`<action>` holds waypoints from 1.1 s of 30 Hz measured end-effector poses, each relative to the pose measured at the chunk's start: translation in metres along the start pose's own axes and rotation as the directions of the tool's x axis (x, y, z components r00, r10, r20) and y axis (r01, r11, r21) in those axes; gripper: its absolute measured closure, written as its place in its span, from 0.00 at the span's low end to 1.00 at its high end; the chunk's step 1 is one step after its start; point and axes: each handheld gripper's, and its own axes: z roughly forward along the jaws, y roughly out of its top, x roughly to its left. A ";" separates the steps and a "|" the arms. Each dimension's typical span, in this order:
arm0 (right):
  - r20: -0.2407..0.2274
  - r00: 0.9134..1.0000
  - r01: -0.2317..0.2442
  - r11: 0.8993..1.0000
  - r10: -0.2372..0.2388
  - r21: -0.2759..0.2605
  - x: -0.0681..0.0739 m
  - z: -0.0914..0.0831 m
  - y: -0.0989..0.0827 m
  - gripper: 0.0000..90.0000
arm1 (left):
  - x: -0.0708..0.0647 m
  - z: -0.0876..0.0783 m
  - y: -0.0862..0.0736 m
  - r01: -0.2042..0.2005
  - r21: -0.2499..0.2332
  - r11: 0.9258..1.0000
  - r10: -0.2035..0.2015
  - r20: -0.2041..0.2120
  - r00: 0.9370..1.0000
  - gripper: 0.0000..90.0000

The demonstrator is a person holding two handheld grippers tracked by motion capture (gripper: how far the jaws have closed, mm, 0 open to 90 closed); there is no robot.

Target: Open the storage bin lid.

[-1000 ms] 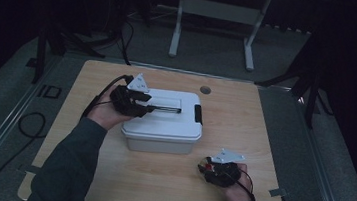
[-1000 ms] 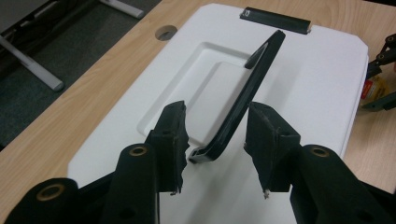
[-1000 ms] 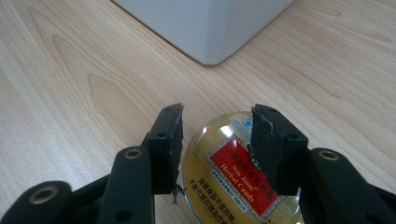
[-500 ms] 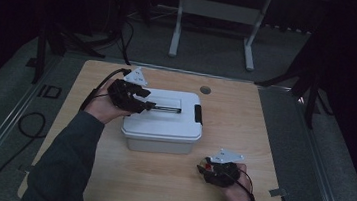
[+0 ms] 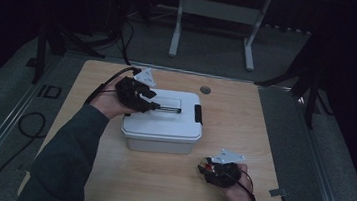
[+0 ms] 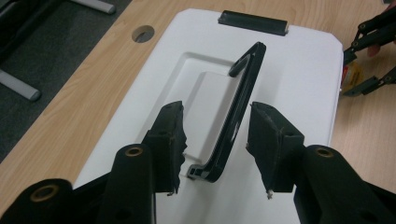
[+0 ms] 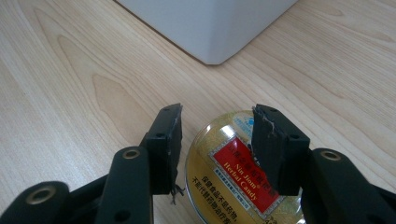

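A white lidded box point(image 5: 163, 129) stands mid-table with a black handle point(image 5: 168, 109) on its lid. My left gripper point(image 5: 155, 105) reaches over the lid's left end. In the left gripper view its jaws straddle the raised handle point(image 6: 243, 88). They have just been closing, but a gap still shows on both sides. My right gripper point(image 5: 207, 168) rests at the front right over a round gold tin point(image 7: 229, 177) with a red label. One jaw sits beside the tin's rim and the other crosses over its lid. Whether the pads press on it I cannot tell.
A black latch point(image 5: 198, 113) closes the box's right end. A round cable hole point(image 5: 205, 90) sits in the wooden table point(image 5: 264, 129) behind the box. Metal stand legs point(image 5: 213, 34) occupy the floor beyond the far edge. Bare tabletop lies right of the box.
The left gripper has shifted slightly over the lid's left end, still around the handle. The right hand and the tin have kept still.
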 end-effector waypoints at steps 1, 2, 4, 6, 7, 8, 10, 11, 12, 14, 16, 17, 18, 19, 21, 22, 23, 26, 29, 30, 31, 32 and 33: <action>0.000 1.000 0.000 1.000 0.000 0.000 0.000 0.000 0.000 0.58 | 0.000 0.000 0.001 -0.006 0.005 1.000 0.006 -0.003 1.000 0.63; 0.001 1.000 0.001 1.000 -0.001 -0.001 0.000 0.000 0.000 0.58 | -0.001 0.001 0.002 -0.012 0.007 1.000 0.012 -0.001 1.000 0.64; 0.002 1.000 0.000 1.000 0.000 -0.002 0.000 -0.001 0.000 0.58 | -0.001 0.000 0.005 -0.030 0.017 0.999 0.030 0.001 1.000 0.66; 0.001 1.000 -0.001 1.000 0.001 -0.002 -0.001 -0.001 0.000 0.58 | -0.002 0.000 0.007 -0.039 0.018 0.999 0.039 0.003 0.999 0.68; 0.002 1.000 -0.001 1.000 0.001 -0.003 -0.001 -0.001 0.000 0.58 | -0.002 0.001 0.008 -0.043 0.024 0.999 0.042 0.005 0.999 0.69; 0.002 1.000 0.000 1.000 0.000 -0.002 -0.001 -0.001 0.000 0.58 | -0.002 0.001 0.009 -0.045 0.033 0.998 0.045 0.002 0.999 0.69; 0.002 1.000 0.000 1.000 0.000 -0.002 -0.001 -0.001 0.000 0.58 | -0.002 0.001 0.009 -0.050 0.038 0.998 0.050 0.001 0.999 0.69; 0.002 1.000 0.000 1.000 0.000 -0.003 -0.001 -0.001 0.000 0.58 | -0.001 0.002 0.011 -0.061 0.048 0.997 0.060 0.013 0.998 0.69; 0.001 1.000 -0.003 1.000 0.003 -0.003 0.000 -0.001 0.000 0.58 | -0.002 0.002 0.013 -0.066 0.053 0.996 0.065 0.014 0.998 0.70; 0.002 1.000 -0.002 1.000 0.002 -0.003 -0.001 -0.001 0.000 0.58 | -0.001 0.002 0.015 -0.078 0.064 0.995 0.077 0.020 0.997 0.72; 0.002 1.000 -0.002 1.000 0.002 -0.003 -0.001 -0.001 0.000 0.58 | -0.001 0.002 0.016 -0.084 0.065 0.994 0.083 0.024 0.996 0.73; 0.002 1.000 -0.002 1.000 0.002 -0.002 -0.001 -0.001 -0.001 0.58 | 0.000 0.002 0.017 -0.083 0.063 0.995 0.081 0.033 0.996 0.73; 0.002 1.000 -0.002 1.000 0.002 -0.002 -0.001 -0.001 -0.001 0.58 | 0.000 0.003 0.018 -0.083 0.065 0.994 0.080 0.035 0.996 0.73; 0.002 1.000 -0.005 1.000 0.005 -0.002 -0.001 -0.001 -0.001 0.58 | 0.001 0.003 0.018 -0.087 0.073 0.994 0.084 0.040 0.996 0.73; 0.002 1.000 -0.006 1.000 0.006 -0.003 -0.001 -0.001 -0.001 0.58 | 0.002 0.004 0.020 -0.090 0.080 0.993 0.087 0.048 0.995 0.73; 0.002 1.000 -0.007 1.000 0.007 -0.003 -0.001 -0.002 -0.001 0.58 | 0.002 0.004 0.021 -0.095 0.081 0.992 0.091 0.052 0.995 0.73; 0.002 1.000 -0.007 1.000 0.007 -0.003 -0.001 -0.002 -0.001 0.58 | 0.002 0.004 0.022 -0.103 0.087 0.991 0.098 0.055 0.994 0.73; 0.002 1.000 -0.008 1.000 0.008 -0.004 -0.001 -0.002 -0.001 0.58 | 0.000 0.005 0.027 -0.120 0.095 0.988 0.114 0.065 0.991 0.72; 0.002 1.000 -0.007 1.000 0.007 -0.003 -0.001 -0.002 -0.001 0.58 | -0.001 0.007 0.030 -0.134 0.106 0.985 0.127 0.067 0.990 0.72; 0.002 1.000 -0.007 1.000 0.007 -0.003 -0.001 -0.002 -0.001 0.58 | -0.001 0.008 0.031 -0.137 0.111 0.984 0.131 0.065 0.989 0.72; 0.002 1.000 -0.007 1.000 0.007 -0.003 -0.001 -0.002 -0.001 0.58 | -0.002 0.008 0.032 -0.143 0.118 0.983 0.137 0.064 0.989 0.71; 0.002 1.000 -0.007 1.000 0.007 -0.003 -0.001 -0.002 -0.001 0.58 | -0.003 0.009 0.033 -0.143 0.120 0.982 0.137 0.063 0.989 0.71; 0.001 1.000 -0.007 1.000 0.007 -0.003 -0.001 -0.002 -0.001 0.58 | -0.003 0.010 0.035 -0.148 0.124 0.981 0.140 0.065 0.988 0.70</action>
